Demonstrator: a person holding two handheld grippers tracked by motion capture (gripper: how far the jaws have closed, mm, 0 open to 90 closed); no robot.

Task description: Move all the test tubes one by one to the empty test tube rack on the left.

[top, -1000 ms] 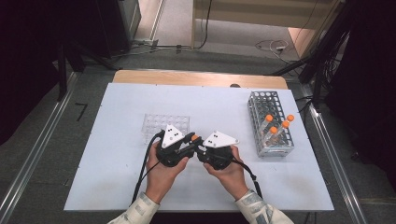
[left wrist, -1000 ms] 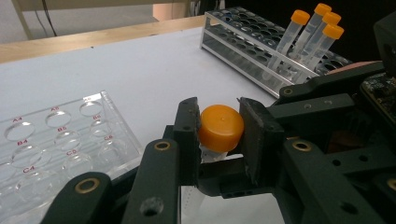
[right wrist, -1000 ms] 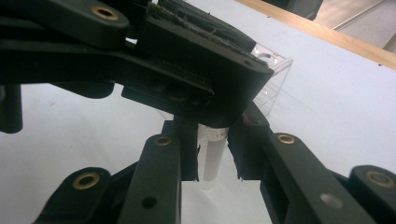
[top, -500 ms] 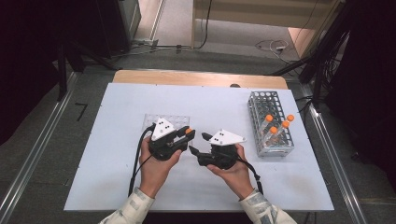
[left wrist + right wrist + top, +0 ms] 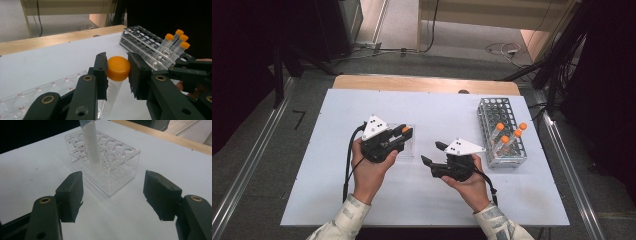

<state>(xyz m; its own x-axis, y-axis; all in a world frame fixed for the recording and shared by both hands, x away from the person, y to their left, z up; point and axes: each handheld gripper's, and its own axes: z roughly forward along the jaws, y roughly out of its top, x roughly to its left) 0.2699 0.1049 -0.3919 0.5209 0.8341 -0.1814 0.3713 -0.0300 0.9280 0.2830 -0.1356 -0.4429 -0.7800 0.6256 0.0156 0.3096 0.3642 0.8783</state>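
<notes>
Left tongs (image 5: 117,72) clamp capped tube (image 5: 118,68) over clear rack (image 5: 105,165); may miss hole. Right tongs (image 5: 113,195) released, idle.

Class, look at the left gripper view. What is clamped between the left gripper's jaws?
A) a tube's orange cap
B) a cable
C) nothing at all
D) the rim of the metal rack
A: the left gripper is closed on the orange cap of a clear tube, both jaws pressing the cap's sides.
</notes>
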